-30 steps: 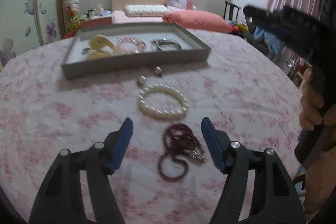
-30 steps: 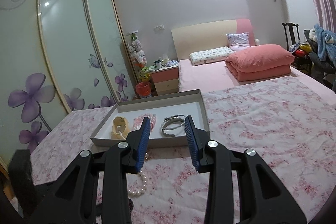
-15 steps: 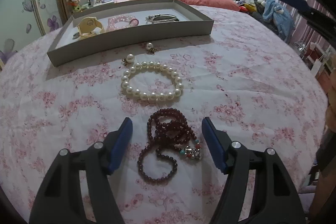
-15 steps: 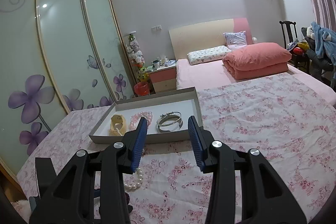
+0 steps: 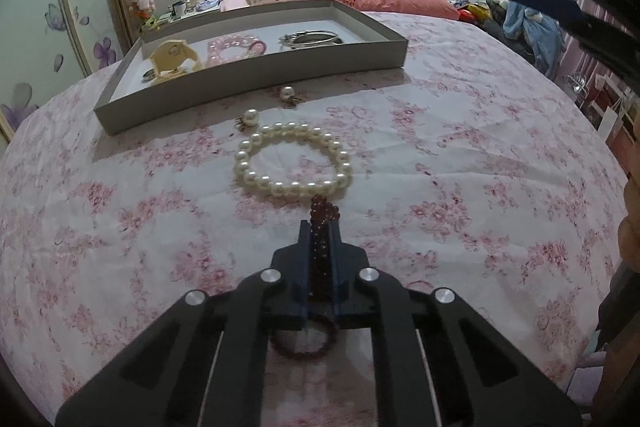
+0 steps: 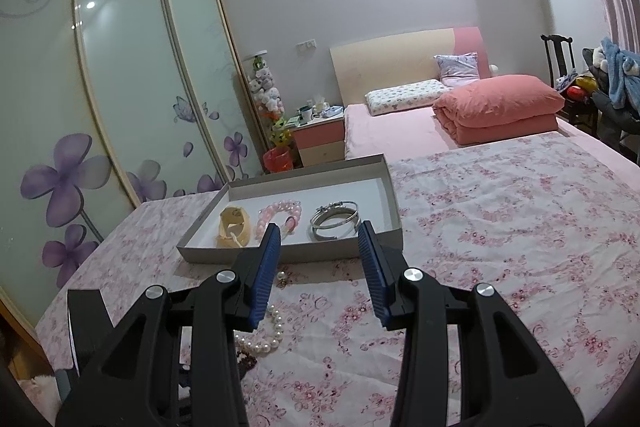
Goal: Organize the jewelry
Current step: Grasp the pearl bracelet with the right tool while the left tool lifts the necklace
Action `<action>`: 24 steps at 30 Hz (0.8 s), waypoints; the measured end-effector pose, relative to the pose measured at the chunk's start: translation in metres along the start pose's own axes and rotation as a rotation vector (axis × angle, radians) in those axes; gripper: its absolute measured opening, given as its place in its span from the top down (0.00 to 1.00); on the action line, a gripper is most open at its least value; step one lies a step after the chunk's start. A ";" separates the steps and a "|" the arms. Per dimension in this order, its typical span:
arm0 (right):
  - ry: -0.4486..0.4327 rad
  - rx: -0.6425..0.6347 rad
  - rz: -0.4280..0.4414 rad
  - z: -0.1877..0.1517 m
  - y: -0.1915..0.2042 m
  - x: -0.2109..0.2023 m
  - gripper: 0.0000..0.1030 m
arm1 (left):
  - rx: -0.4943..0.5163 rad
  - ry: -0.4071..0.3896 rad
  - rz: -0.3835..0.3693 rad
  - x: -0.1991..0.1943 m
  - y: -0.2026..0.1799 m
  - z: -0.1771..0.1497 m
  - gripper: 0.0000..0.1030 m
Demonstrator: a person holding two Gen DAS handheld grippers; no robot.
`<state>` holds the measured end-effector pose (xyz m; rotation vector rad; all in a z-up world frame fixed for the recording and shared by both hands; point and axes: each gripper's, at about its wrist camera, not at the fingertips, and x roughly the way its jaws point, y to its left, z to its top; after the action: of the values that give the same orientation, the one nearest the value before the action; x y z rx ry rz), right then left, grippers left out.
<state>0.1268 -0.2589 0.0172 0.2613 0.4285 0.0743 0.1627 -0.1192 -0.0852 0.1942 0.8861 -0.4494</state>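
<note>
My left gripper (image 5: 320,227) is shut on a dark red bead necklace (image 5: 323,211) that lies on the floral cloth; a loop of it shows under the jaws. Just beyond lies a white pearl bracelet (image 5: 292,163), also in the right wrist view (image 6: 264,335). Two pearl earrings (image 5: 250,117) (image 5: 288,94) lie before the grey tray (image 5: 256,75). The tray (image 6: 288,251) holds a cream bangle (image 6: 234,227), a pink bead bracelet (image 6: 280,215) and silver bangles (image 6: 334,223). My right gripper (image 6: 318,267) is open and empty, held above the table.
The round table wears a pink floral cloth (image 5: 480,167). Behind it are a bed with a folded pink quilt (image 6: 496,107), a nightstand (image 6: 320,139) and a sliding wardrobe (image 6: 100,87). A chair with clothes (image 6: 612,79) stands at the right.
My left gripper has come down and shut on the dark red necklace, which lay between its open jaws before. My right gripper has opened wider and shifted slightly.
</note>
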 end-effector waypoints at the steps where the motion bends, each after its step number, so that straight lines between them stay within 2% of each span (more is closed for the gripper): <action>1: 0.003 -0.003 0.001 -0.001 0.001 0.000 0.59 | -0.011 -0.002 0.007 -0.001 0.006 0.000 0.91; 5: 0.021 -0.009 0.005 -0.004 0.003 0.004 0.59 | -0.063 -0.027 0.048 -0.010 0.033 0.000 0.91; 11: 0.108 -0.056 0.028 -0.013 0.014 0.023 0.60 | -0.197 -0.077 0.128 -0.027 0.087 0.005 0.92; 16: 0.209 -0.149 0.033 -0.026 0.035 0.043 0.66 | -0.263 -0.134 0.159 -0.048 0.117 0.009 0.92; 19: 0.278 -0.197 0.032 -0.037 0.045 0.057 0.74 | -0.280 -0.161 0.167 -0.057 0.125 0.011 0.92; 24: 0.381 -0.212 0.037 -0.051 0.050 0.079 0.82 | -0.284 -0.184 0.166 -0.064 0.129 0.015 0.92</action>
<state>0.1760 -0.1886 -0.0458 0.0441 0.7891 0.2069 0.1971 0.0096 -0.0288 -0.0344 0.7367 -0.1803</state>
